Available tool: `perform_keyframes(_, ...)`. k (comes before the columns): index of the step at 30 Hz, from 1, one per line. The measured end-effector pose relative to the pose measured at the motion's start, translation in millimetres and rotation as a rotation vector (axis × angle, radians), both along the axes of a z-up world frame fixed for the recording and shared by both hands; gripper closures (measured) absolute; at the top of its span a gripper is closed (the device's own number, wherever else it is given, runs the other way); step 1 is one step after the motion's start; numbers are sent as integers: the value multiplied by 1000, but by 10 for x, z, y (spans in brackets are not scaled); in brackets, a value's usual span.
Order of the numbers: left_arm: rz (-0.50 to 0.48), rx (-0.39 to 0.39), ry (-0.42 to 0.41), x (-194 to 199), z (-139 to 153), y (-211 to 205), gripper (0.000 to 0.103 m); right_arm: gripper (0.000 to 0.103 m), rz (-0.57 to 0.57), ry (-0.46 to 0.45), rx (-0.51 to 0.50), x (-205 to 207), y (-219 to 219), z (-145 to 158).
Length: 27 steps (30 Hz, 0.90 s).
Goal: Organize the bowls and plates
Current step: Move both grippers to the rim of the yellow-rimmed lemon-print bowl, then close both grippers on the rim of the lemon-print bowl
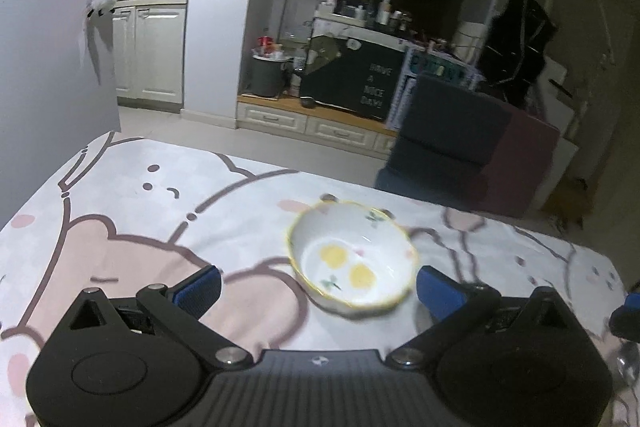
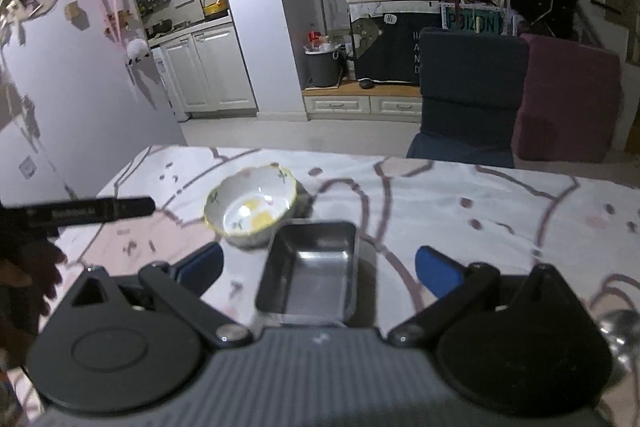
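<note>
Hovering wide open, left gripper just short of floral bowl, bare cloth-covered table to its left. Wide open too, right gripper framing metal tray beside bowl, far table edge well clear.

A cartoon-print tablecloth covers the lower half of both views. Beyond it, at right centre, stand a dark blue chair and a maroon one just beside it. A grey bin sits mid-frame; white cabinets at centre left.
</note>
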<state>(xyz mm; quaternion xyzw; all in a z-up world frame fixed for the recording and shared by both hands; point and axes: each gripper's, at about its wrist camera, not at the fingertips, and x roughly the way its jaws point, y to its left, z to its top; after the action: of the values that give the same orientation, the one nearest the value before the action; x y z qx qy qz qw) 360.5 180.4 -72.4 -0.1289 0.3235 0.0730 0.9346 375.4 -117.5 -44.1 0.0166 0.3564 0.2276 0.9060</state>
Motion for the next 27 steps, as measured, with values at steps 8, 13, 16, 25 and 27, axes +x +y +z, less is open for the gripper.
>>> perform_keyframes(8,58,-74,43,561,-478,464,17,0,-51,-32,32,618,516,-288)
perform_keyframes(13,34,-116,74,808,-687,600,36,0,-116,56,29,1070,815,-610)
perform_keyframes(16,14,-115,88,942,-783,614,50,8,-147,117,44,1280,949,-800)
perform_keyframes(25,-53,-94,124,1250,-910,520,85,59,-155,258,27,1573,1232,-1104)
perform_keyframes(27,-74,-87,138,1298,-944,484,91,71,-141,259,4,1590,1276,-1145)
